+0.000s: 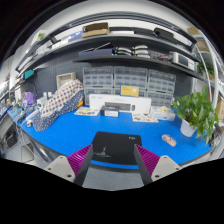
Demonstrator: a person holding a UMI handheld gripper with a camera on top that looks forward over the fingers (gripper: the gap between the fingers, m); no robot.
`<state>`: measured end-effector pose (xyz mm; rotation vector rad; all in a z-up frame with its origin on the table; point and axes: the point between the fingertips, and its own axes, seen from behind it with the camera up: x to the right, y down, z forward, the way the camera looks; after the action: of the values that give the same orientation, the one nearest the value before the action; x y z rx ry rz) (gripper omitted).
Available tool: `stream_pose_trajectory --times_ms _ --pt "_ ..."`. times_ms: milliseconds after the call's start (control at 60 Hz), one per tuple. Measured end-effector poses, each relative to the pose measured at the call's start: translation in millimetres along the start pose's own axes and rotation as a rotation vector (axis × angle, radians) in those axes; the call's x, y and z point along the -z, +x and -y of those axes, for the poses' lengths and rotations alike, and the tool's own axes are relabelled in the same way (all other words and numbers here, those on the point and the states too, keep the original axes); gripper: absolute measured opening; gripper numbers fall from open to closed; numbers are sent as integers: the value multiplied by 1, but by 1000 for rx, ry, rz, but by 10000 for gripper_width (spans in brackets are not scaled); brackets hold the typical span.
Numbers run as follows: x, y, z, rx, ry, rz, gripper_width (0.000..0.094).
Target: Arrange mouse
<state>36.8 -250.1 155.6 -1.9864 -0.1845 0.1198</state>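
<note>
Fingers (112, 160) spread — black pad (110, 146) between, no legible writing.

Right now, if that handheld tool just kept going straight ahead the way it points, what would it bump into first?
Most likely the dark, flat rectangular mouse pad lying on the blue table, just ahead of the open tool. Its pink-padded fingers flank the pad's near edge. Depth is hard to judge.

Gripper (113, 160) fingers spread wide – black mouse pad (110, 147) between them on blue table (80, 128), potted plant (192, 112) at 2 o'clock.
</note>
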Motion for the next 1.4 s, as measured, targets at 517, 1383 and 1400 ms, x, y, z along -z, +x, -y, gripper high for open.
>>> stream_pose_trajectory --times_ms 517,1383,1400 --pt "-68 230 -113 -126 -178 -274 822" --pt "-260 375 -78 -183 -302 -204 459" --pt "-259 374 -79 -183 -307 -206 458"
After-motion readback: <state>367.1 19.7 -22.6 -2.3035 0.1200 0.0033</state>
